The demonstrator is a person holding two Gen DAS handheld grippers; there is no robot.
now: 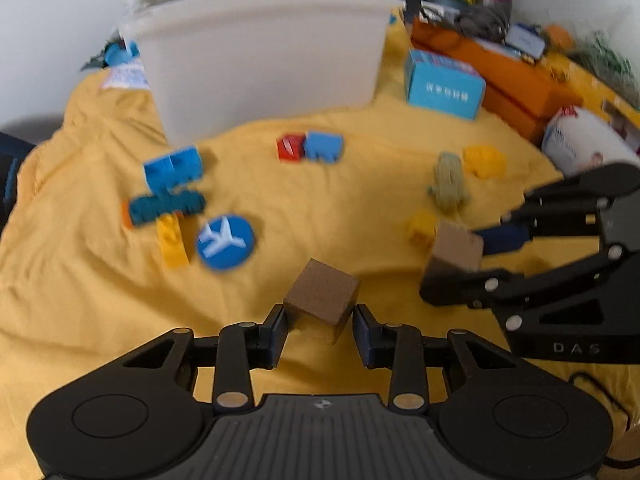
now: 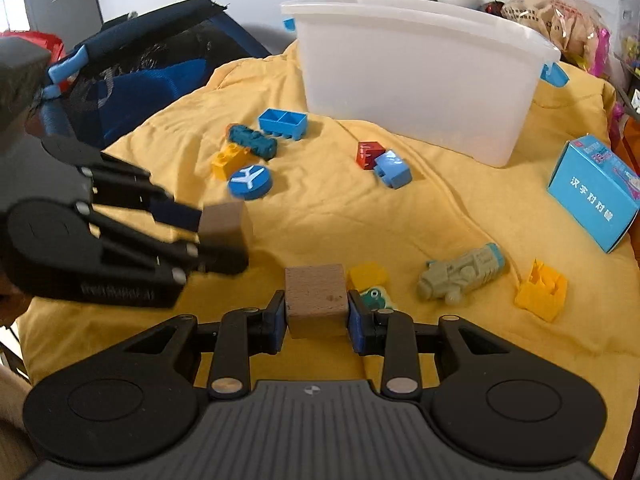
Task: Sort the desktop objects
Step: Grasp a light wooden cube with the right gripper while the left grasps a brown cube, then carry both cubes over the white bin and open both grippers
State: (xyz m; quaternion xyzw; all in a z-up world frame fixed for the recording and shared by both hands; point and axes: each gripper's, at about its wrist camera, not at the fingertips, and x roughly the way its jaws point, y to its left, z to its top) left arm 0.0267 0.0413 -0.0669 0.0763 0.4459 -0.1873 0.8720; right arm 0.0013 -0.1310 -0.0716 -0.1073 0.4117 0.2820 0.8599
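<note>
My left gripper (image 1: 320, 322) is shut on a brown wooden cube (image 1: 322, 298), held above the yellow cloth (image 1: 360, 200); it also shows in the right wrist view (image 2: 222, 242) with its cube (image 2: 226, 222). My right gripper (image 2: 316, 314) is shut on a lighter wooden cube (image 2: 316, 298); it shows in the left wrist view (image 1: 456, 264) with that cube (image 1: 458, 246). A white plastic bin (image 1: 260, 56) stands at the back, also in the right wrist view (image 2: 416, 76). Loose toys lie on the cloth: a blue airplane disc (image 2: 251, 182), blue bricks (image 2: 283, 123), a yellow brick (image 2: 541, 295).
A blue card box (image 2: 596, 192) stands at the right. A grey-green toy vehicle (image 2: 460, 278) and a red block (image 2: 368, 155) lie mid-cloth. A dark blue bag (image 2: 140, 72) sits at the left edge. An orange box (image 1: 500, 76) and clutter fill the back right.
</note>
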